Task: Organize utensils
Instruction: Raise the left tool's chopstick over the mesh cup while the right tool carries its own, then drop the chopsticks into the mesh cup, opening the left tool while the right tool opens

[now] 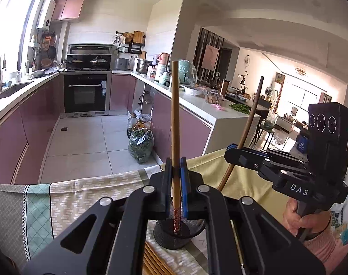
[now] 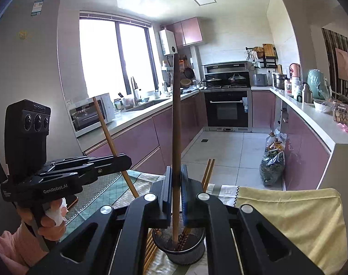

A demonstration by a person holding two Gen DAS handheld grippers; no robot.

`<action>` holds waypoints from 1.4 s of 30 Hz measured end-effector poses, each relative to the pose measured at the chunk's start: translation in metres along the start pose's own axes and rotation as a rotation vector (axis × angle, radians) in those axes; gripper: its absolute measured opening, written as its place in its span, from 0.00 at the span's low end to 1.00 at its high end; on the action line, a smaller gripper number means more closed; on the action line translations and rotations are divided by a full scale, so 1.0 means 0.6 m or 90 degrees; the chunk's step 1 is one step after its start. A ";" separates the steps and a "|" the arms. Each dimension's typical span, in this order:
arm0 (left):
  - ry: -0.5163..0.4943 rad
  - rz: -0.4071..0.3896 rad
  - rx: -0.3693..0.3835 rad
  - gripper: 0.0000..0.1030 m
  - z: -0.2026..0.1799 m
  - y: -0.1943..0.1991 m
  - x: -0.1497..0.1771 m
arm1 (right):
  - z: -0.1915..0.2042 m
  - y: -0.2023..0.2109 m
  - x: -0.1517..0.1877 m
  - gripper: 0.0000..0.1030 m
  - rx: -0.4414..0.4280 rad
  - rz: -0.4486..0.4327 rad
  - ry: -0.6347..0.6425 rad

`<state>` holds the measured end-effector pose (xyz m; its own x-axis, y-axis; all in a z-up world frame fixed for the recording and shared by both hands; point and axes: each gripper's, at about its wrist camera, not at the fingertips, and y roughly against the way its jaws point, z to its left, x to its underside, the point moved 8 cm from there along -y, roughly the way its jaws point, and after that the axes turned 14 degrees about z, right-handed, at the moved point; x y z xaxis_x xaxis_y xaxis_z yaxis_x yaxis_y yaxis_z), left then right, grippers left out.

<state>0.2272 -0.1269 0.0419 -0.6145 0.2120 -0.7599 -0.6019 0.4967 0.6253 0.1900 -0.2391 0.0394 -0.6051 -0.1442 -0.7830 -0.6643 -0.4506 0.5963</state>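
My left gripper [image 1: 175, 174] is shut on a light wooden chopstick [image 1: 175, 123] held upright, its patterned red tip down inside a black mesh cup [image 1: 174, 236]. My right gripper [image 2: 175, 181] is shut on a darker brown chopstick [image 2: 176, 123], also upright with its tip in the same mesh cup [image 2: 179, 249], which holds other chopsticks. The right gripper also shows in the left wrist view [image 1: 233, 151], gripping its brown chopstick [image 1: 251, 119]. The left gripper also shows in the right wrist view [image 2: 125, 158], gripping its chopstick [image 2: 107, 130]. Several loose chopsticks [image 2: 151, 249] lie beside the cup.
The cup stands on a table with a patterned cloth [image 1: 82, 190] and a yellow cloth [image 2: 288, 213]. Beyond are the tiled kitchen floor [image 1: 86, 137], purple cabinets, and bags and bottles [image 1: 140, 144] by the counter.
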 end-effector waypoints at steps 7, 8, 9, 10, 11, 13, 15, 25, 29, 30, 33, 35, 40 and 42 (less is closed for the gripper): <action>-0.021 0.096 -0.014 0.07 0.004 -0.079 0.041 | -0.016 -0.068 0.033 0.06 -0.003 0.094 -0.014; -0.023 0.110 -0.015 0.07 0.005 -0.089 0.048 | -0.018 -0.076 0.039 0.06 -0.005 0.110 -0.017; -0.024 0.123 -0.017 0.07 0.009 -0.099 0.055 | -0.020 -0.085 0.045 0.06 -0.006 0.127 -0.018; -0.025 0.135 -0.017 0.07 0.010 -0.109 0.064 | -0.021 -0.093 0.050 0.06 -0.008 0.141 -0.020; -0.024 0.145 -0.017 0.07 0.012 -0.118 0.071 | -0.024 -0.101 0.055 0.06 -0.010 0.154 -0.024; -0.021 0.159 -0.018 0.07 0.018 -0.132 0.080 | -0.024 -0.116 0.067 0.06 -0.013 0.176 -0.031; -0.017 0.163 -0.017 0.07 0.022 -0.141 0.079 | -0.029 -0.129 0.072 0.06 -0.014 0.189 -0.041; 0.011 0.173 -0.028 0.14 0.042 -0.163 0.077 | -0.045 -0.173 0.077 0.12 -0.006 0.198 -0.076; 0.020 0.170 -0.029 0.16 0.050 -0.162 0.086 | -0.050 -0.179 0.079 0.14 -0.013 0.192 -0.080; 0.020 0.169 -0.031 0.16 0.052 -0.162 0.088 | -0.048 -0.181 0.079 0.14 -0.014 0.191 -0.076; 0.025 0.162 -0.039 0.17 0.058 -0.154 0.094 | -0.049 -0.180 0.082 0.15 -0.014 0.185 -0.074; 0.026 0.157 -0.041 0.19 0.061 -0.145 0.102 | -0.051 -0.174 0.083 0.15 -0.007 0.177 -0.078; 0.021 0.138 -0.058 0.26 0.068 -0.116 0.126 | -0.037 -0.139 0.086 0.23 -0.004 0.148 -0.068; 0.017 0.130 -0.068 0.27 0.071 -0.101 0.138 | -0.021 -0.118 0.090 0.24 -0.015 0.132 -0.054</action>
<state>0.2347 -0.1038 -0.0664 -0.7414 0.2760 -0.6117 -0.5131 0.3543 0.7818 0.2100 -0.2259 -0.0471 -0.7637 -0.1613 -0.6250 -0.5115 -0.4394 0.7384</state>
